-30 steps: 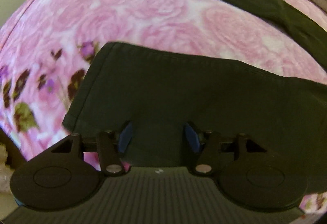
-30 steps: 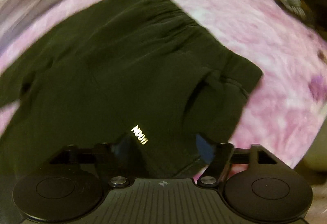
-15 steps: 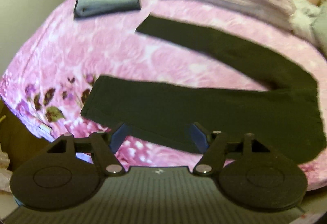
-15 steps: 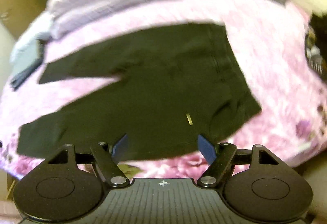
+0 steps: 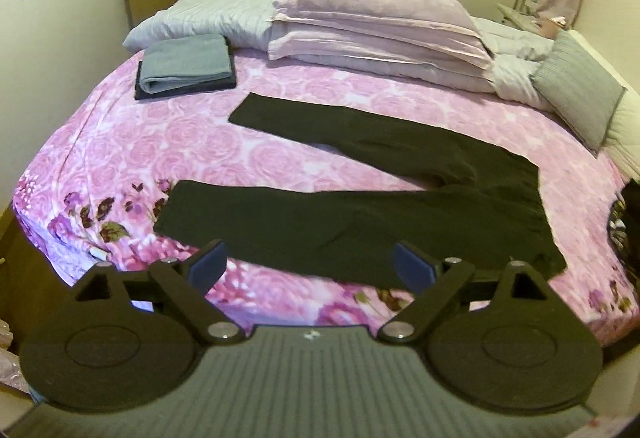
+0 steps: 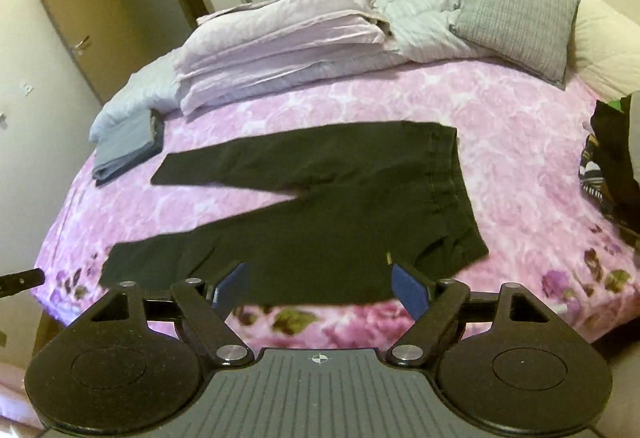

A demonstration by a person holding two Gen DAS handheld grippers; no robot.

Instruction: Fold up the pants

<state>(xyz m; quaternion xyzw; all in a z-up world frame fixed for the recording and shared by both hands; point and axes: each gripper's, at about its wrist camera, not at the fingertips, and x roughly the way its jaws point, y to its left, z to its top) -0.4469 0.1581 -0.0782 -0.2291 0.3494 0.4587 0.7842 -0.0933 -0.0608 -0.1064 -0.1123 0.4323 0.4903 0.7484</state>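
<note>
Black pants (image 5: 360, 214) laid flat on pink floral bed (image 5: 120, 142), legs splayed apart. Left gripper (image 5: 310, 262) and right gripper (image 6: 320, 280) held clear, jaws spread wide, nothing gripped. Risk judged: single layer pinched, fold skewed.

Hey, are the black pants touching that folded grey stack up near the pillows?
Apart. The left wrist view shows pink bedspread between the far leg of the black pants and the folded grey stack.
</note>
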